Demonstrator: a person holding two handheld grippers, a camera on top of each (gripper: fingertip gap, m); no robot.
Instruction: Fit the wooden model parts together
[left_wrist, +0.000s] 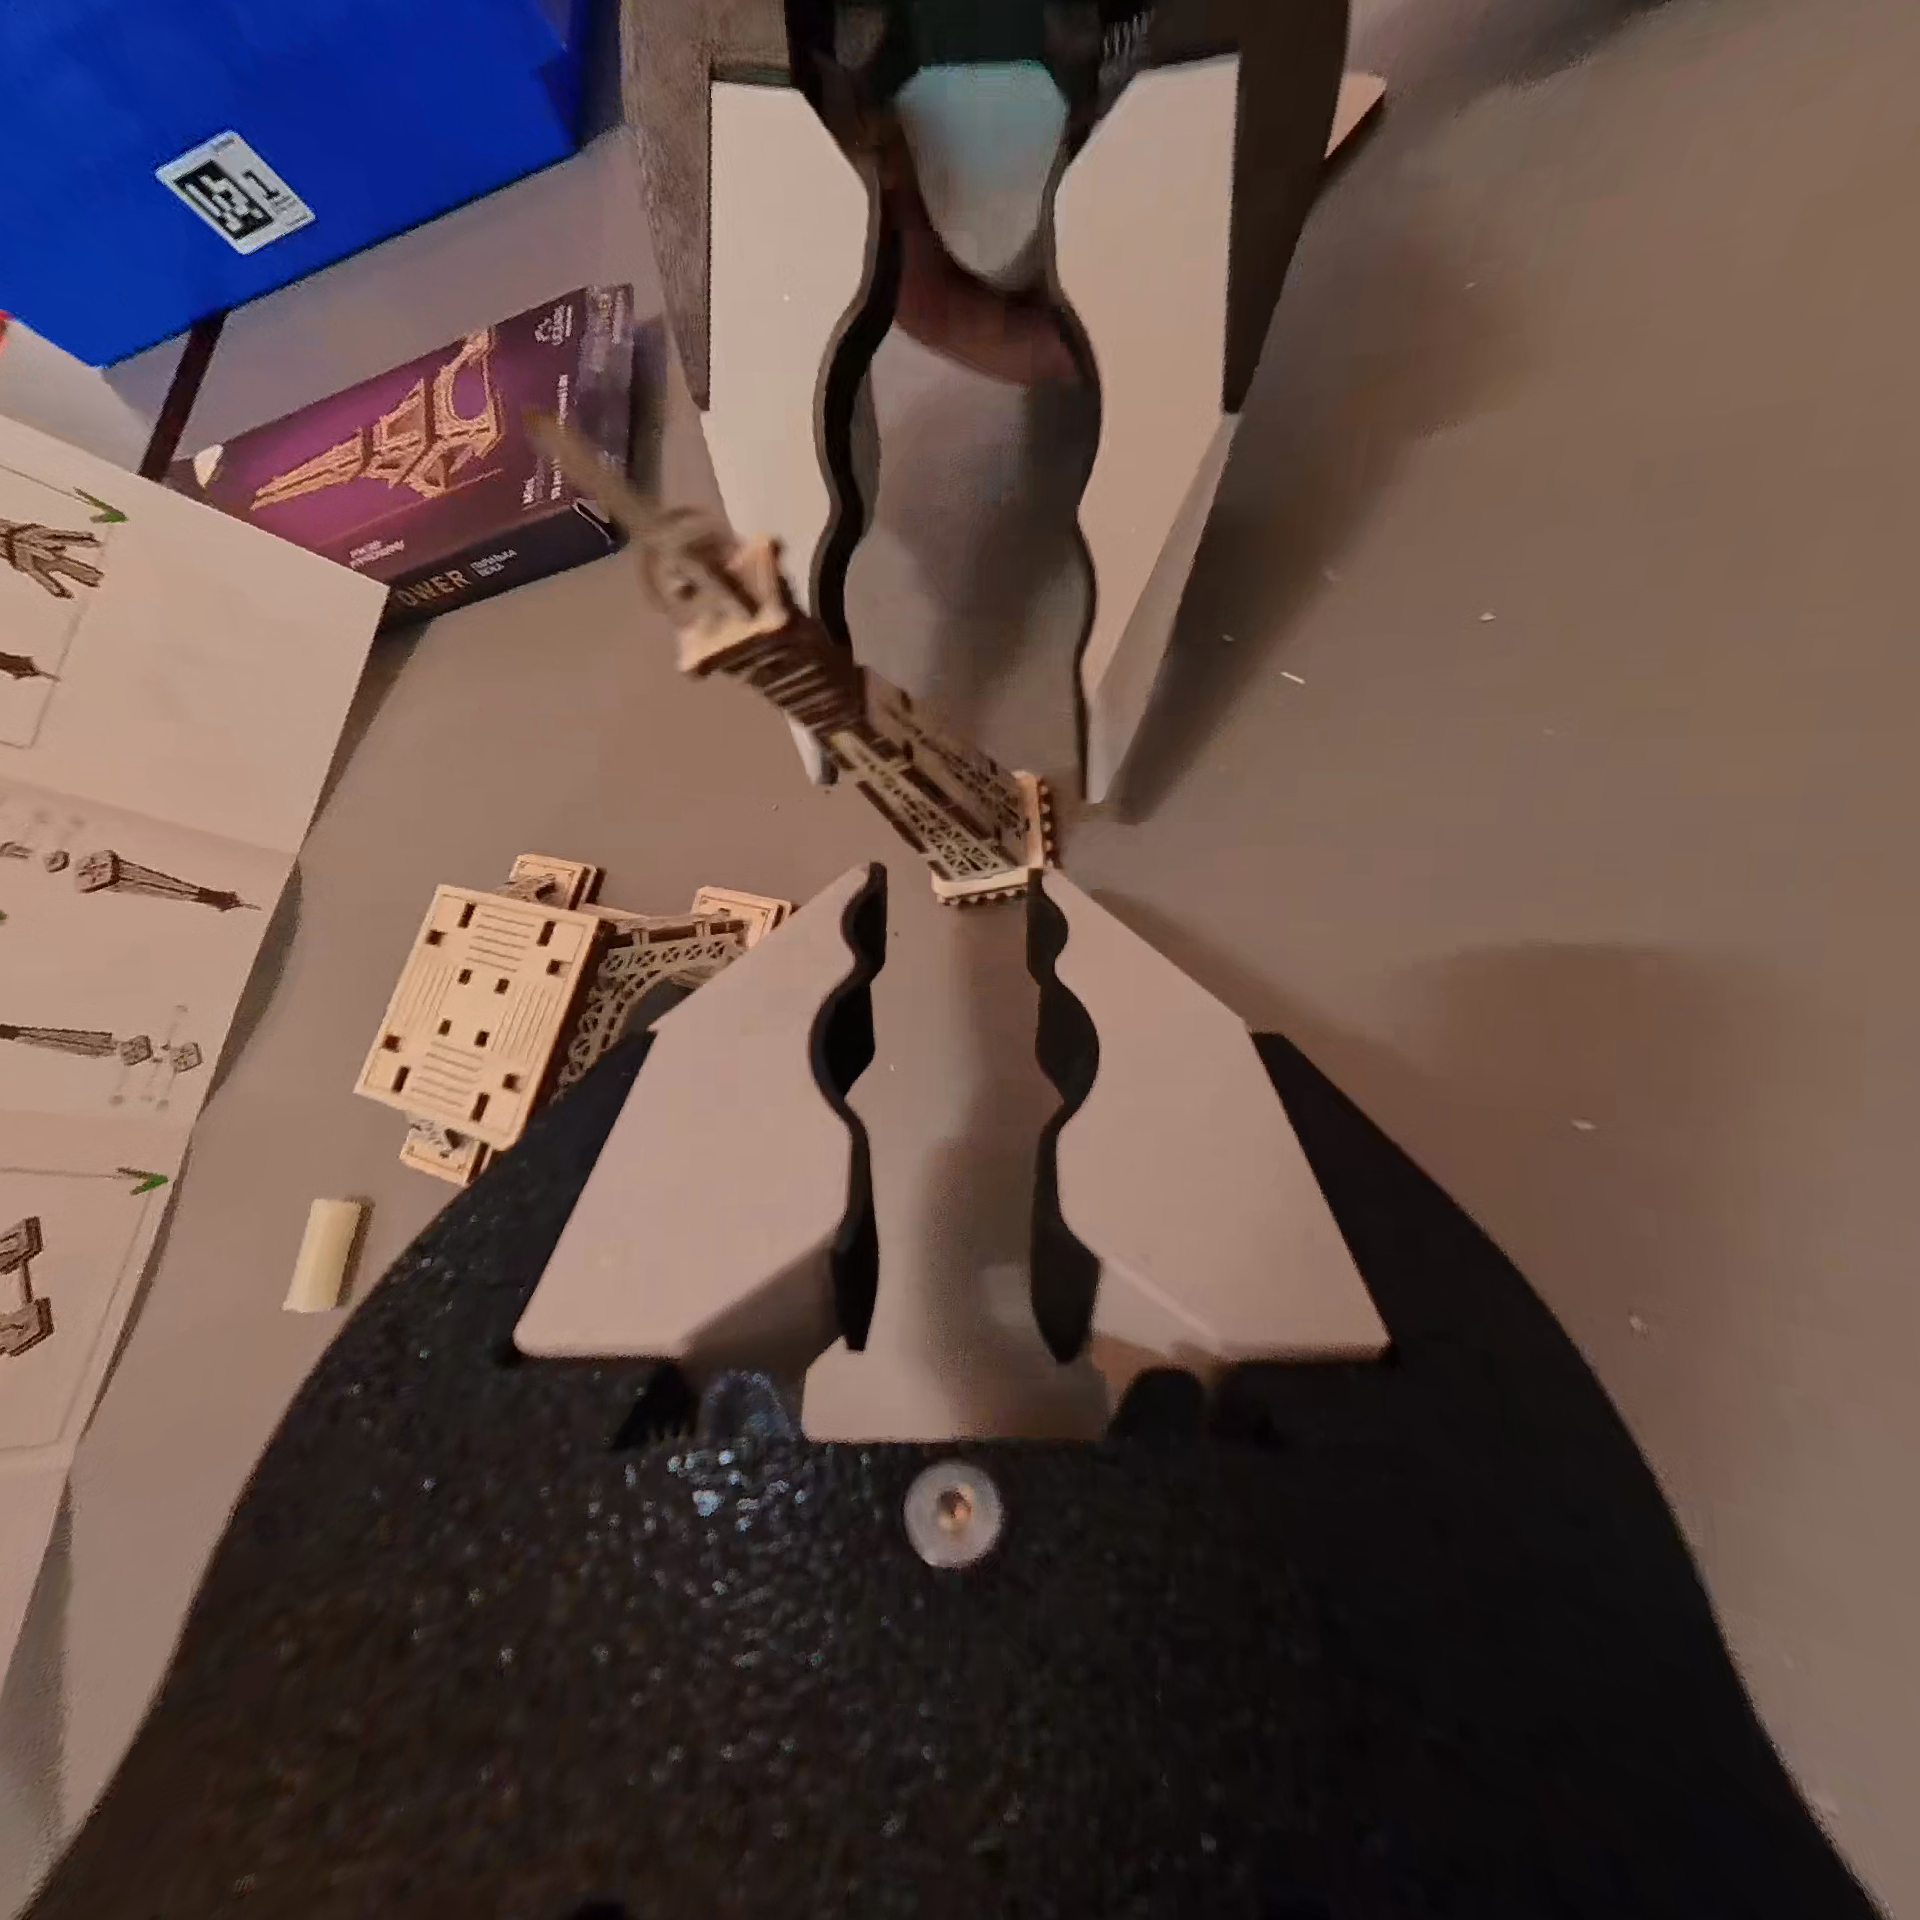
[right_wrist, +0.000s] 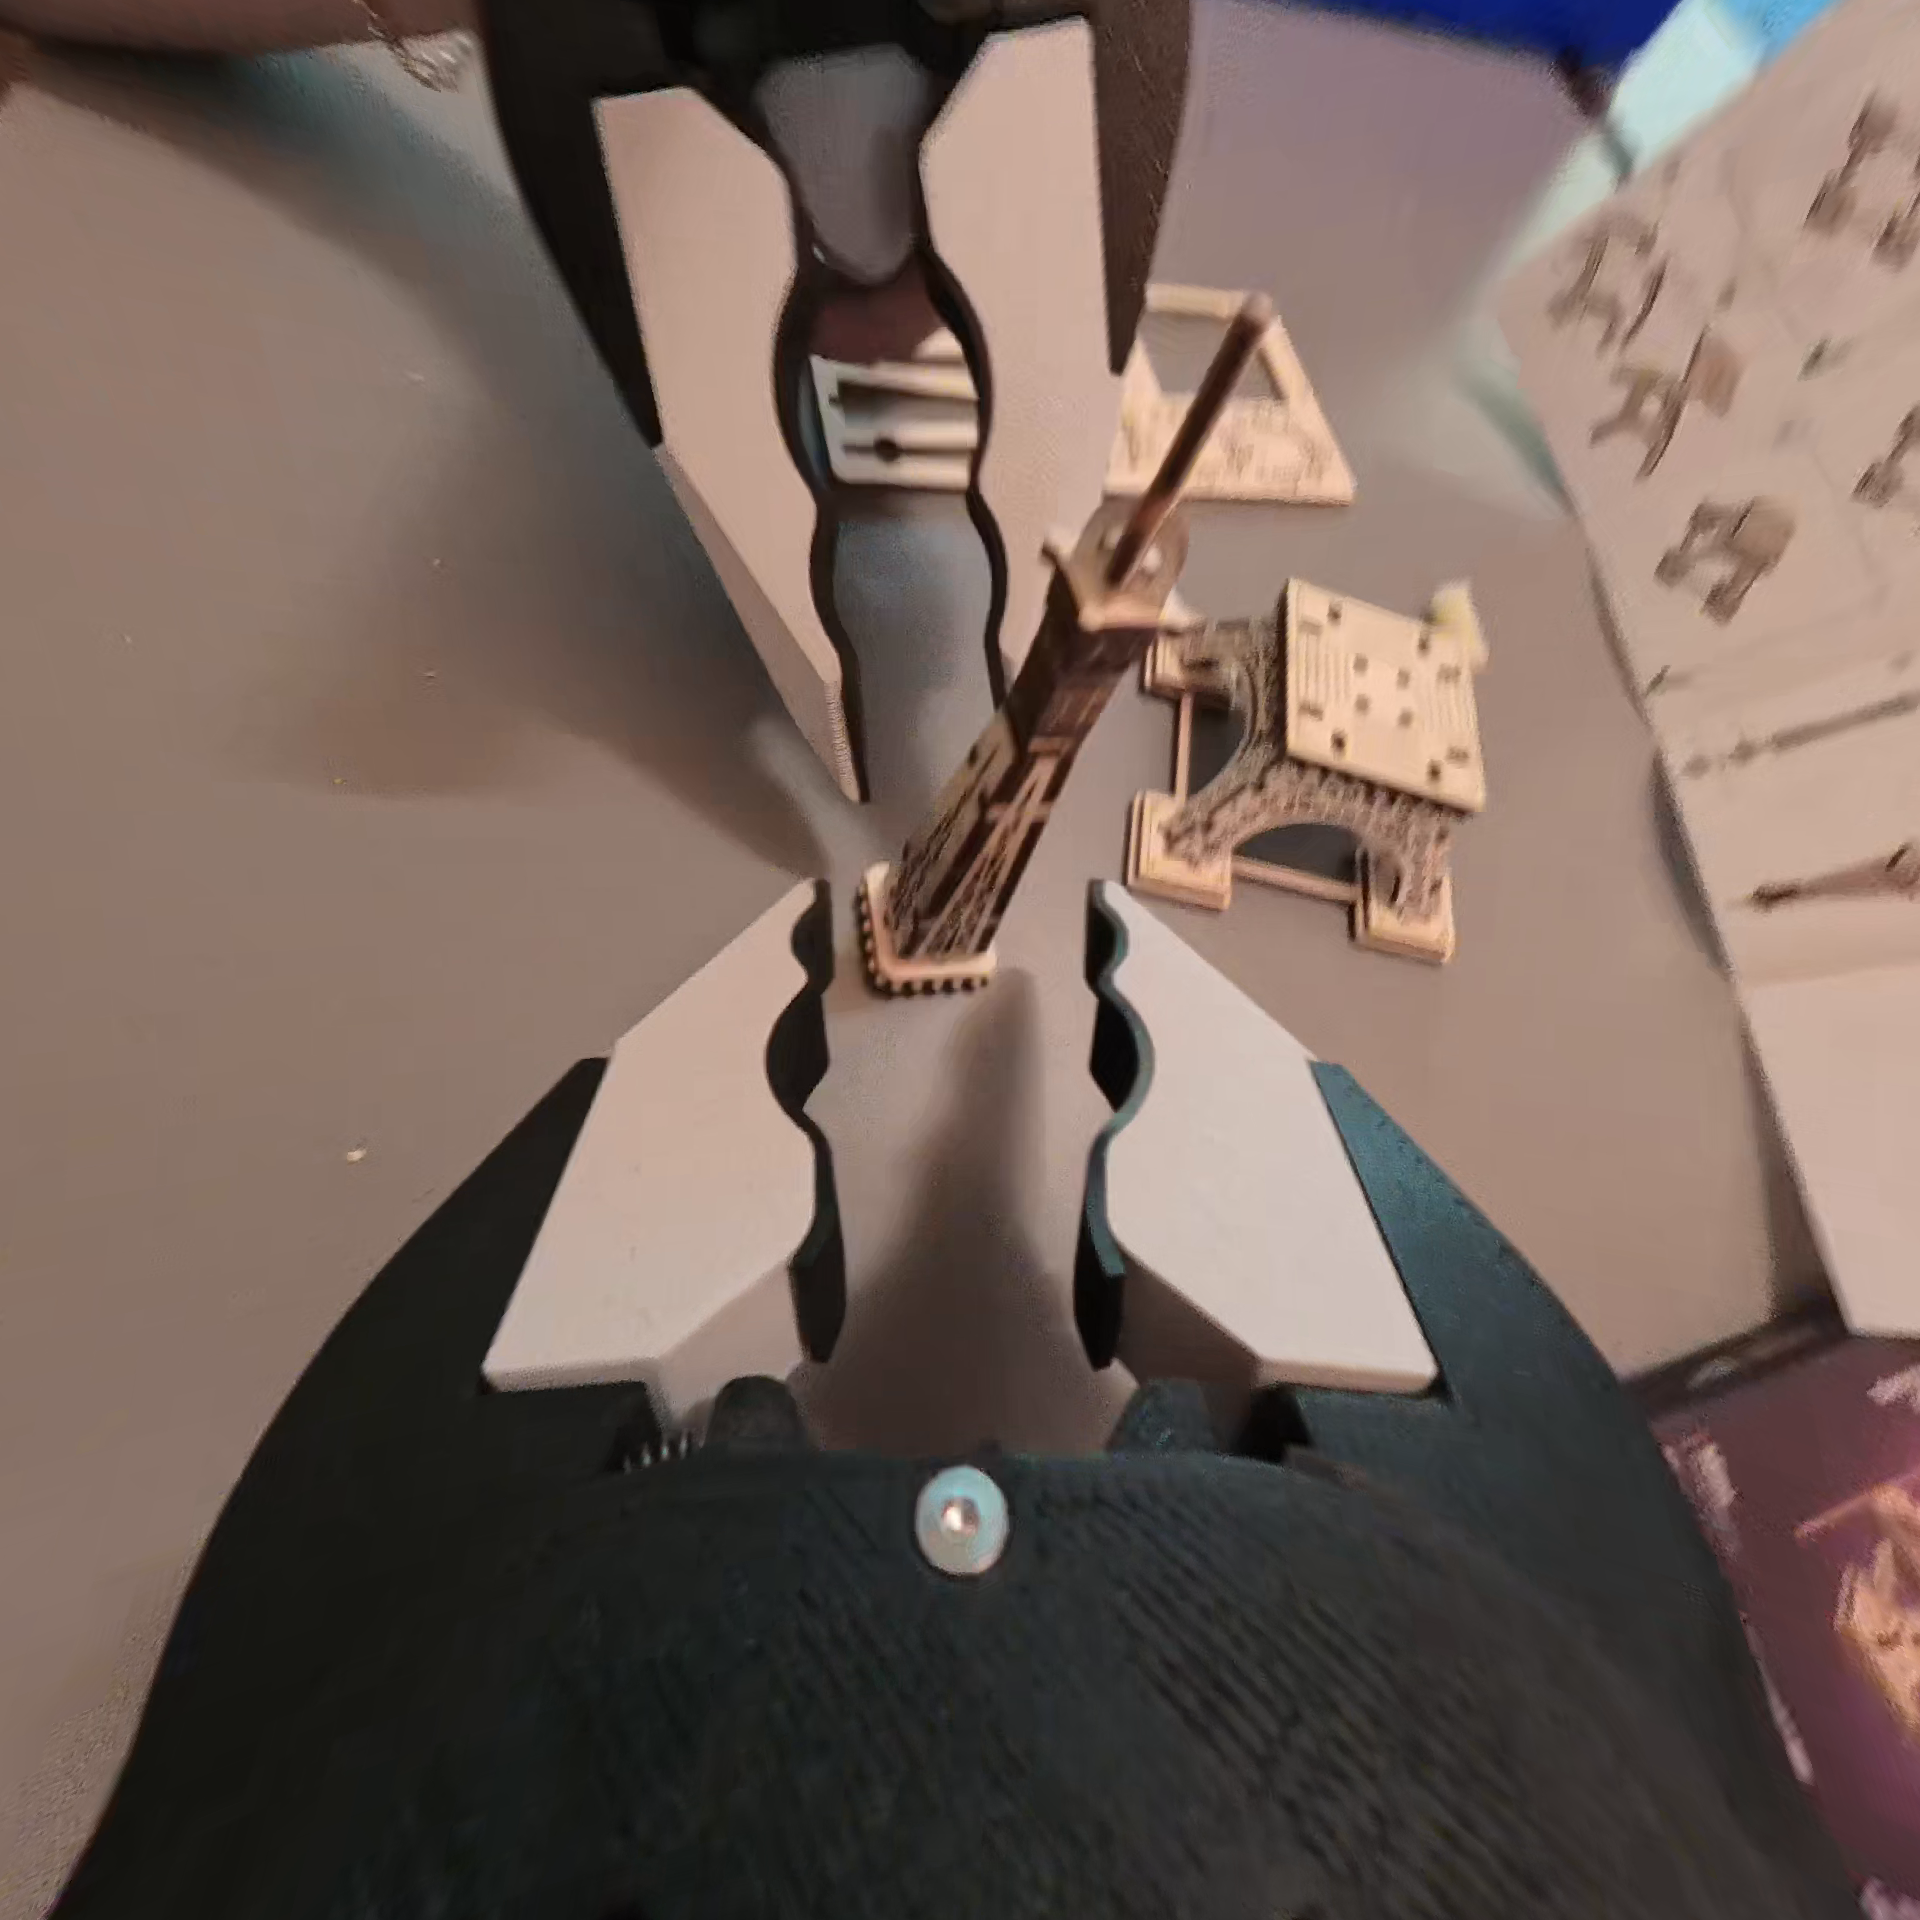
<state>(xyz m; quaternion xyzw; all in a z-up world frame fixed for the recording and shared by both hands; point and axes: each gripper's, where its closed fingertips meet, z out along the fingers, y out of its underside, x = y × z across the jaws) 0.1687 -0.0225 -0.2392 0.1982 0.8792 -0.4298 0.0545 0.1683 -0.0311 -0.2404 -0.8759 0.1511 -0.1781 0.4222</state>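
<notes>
Two grippers face each other tip to tip, and both of mine stand parted with nothing clamped. Just past the tips of my left gripper (left_wrist: 956, 883) lies the wide, toothed foot of the wooden spire (left_wrist: 831, 696), which slants away to the left (its thin mast is blurred). From my right gripper (right_wrist: 956, 899) the same spire (right_wrist: 997, 790) has its foot between my fingertips, closer to the left one, without either visibly pressing it; whether it touches I cannot tell. Opposite, my other gripper's wavy fingers (left_wrist: 847, 436) also gape. To the left of my left jaws sits the arched tower base (left_wrist: 499, 1008) on the grey table (left_wrist: 1507, 831). Farther out lie a small pale block (left_wrist: 327, 1252), the instruction sheet (left_wrist: 145, 831) and the purple box (left_wrist: 436, 468).
</notes>
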